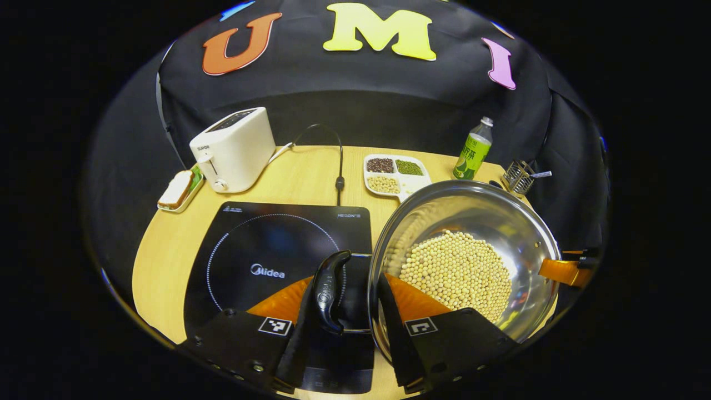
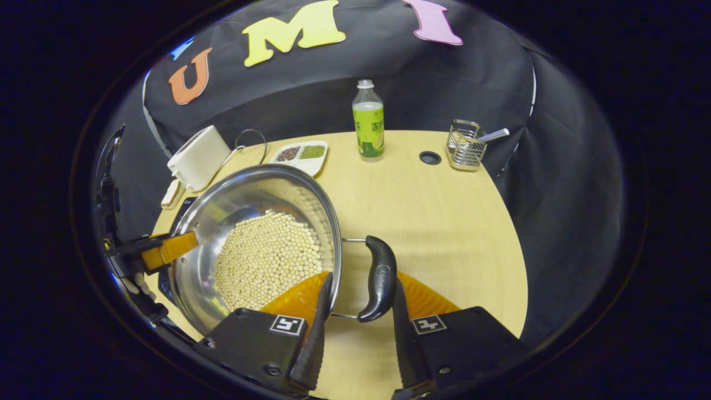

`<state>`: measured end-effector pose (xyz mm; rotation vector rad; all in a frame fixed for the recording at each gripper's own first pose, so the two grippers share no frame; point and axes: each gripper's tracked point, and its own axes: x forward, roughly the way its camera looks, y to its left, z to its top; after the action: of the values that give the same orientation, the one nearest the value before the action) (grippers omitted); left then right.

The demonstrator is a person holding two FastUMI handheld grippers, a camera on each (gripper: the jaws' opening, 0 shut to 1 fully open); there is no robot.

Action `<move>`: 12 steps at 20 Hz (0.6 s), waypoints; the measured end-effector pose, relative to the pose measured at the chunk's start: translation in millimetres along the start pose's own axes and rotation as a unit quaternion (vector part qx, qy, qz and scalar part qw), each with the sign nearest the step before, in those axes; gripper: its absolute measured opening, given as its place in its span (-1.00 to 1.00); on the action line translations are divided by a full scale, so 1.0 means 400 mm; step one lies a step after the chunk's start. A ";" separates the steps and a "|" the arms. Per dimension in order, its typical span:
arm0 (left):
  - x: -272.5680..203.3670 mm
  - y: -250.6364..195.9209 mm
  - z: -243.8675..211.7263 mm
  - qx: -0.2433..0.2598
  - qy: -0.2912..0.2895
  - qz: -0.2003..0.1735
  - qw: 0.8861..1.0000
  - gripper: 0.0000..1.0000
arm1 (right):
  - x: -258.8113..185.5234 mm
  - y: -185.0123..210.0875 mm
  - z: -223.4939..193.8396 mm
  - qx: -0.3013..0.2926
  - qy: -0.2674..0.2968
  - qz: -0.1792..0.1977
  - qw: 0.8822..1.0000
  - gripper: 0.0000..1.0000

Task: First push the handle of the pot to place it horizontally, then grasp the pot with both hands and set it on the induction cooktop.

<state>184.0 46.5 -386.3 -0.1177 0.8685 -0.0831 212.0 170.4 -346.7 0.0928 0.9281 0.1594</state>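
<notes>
A steel pot [image 1: 489, 216] holding soybeans [image 1: 455, 272] sits to the right of the black induction cooktop [image 1: 261, 250], its rim overlapping the cooktop's right edge. My left gripper [image 1: 345, 283] is shut across the pot's black left handle [image 1: 329, 290], one finger outside the handle and the other at the pot's rim. My right gripper [image 2: 362, 280] grips the black right handle [image 2: 380, 278] of the pot [image 2: 244, 194] the same way. Each gripper also appears across the pot at the far rim: the right gripper [image 1: 566, 271], the left gripper [image 2: 161, 250].
At the back stand a white toaster [image 1: 236, 147], a dish with bread [image 1: 178, 190], a divided plate of beans [image 1: 395, 175], a green bottle [image 1: 472, 150] and a wire holder [image 1: 519, 176]. A cable [image 1: 339, 178] runs to the cooktop. Bare tabletop [image 2: 444, 222] lies right of the pot.
</notes>
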 end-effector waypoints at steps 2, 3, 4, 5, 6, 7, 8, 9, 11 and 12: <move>-0.013 0.028 0.006 -0.001 -0.004 0.002 1.000 0.18 | -0.005 0.031 0.007 -0.002 -0.003 0.002 1.000 0.08; -0.017 0.041 0.009 -0.002 -0.004 0.004 1.000 0.19 | -0.008 0.046 0.010 -0.003 -0.004 0.003 1.000 0.08; -0.023 0.059 0.012 -0.003 -0.005 0.005 1.000 0.18 | -0.011 0.058 0.007 -0.005 -0.004 0.005 1.000 0.08; -0.029 0.076 0.013 -0.004 -0.005 0.007 1.000 0.19 | -0.013 0.077 0.008 -0.005 -0.004 0.008 1.000 0.08; -0.035 0.092 0.015 -0.003 -0.006 0.009 1.000 0.19 | -0.013 0.094 0.007 -0.006 -0.004 0.010 1.000 0.08; -0.041 0.108 0.016 -0.003 -0.006 0.011 1.000 0.19 | -0.014 0.113 0.008 -0.007 -0.003 0.012 1.000 0.08; -0.043 0.128 0.016 -0.004 -0.006 0.013 1.000 0.19 | -0.017 0.131 0.006 -0.007 -0.003 0.014 1.000 0.08; -0.048 0.146 0.017 -0.005 -0.005 0.014 1.000 0.18 | -0.016 0.149 0.006 -0.009 -0.002 0.015 1.000 0.08; -0.055 0.180 0.015 -0.008 -0.004 0.018 1.000 0.18 | -0.016 0.184 0.004 -0.011 -0.001 0.018 1.000 0.08; -0.056 0.198 0.014 -0.009 -0.004 0.020 1.000 0.19 | -0.014 0.202 0.005 -0.011 -0.001 0.020 1.000 0.08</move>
<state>176.0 127.9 -376.5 -0.1171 0.8638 -0.0383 202.6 248.7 -329.0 0.0922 0.9236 0.2064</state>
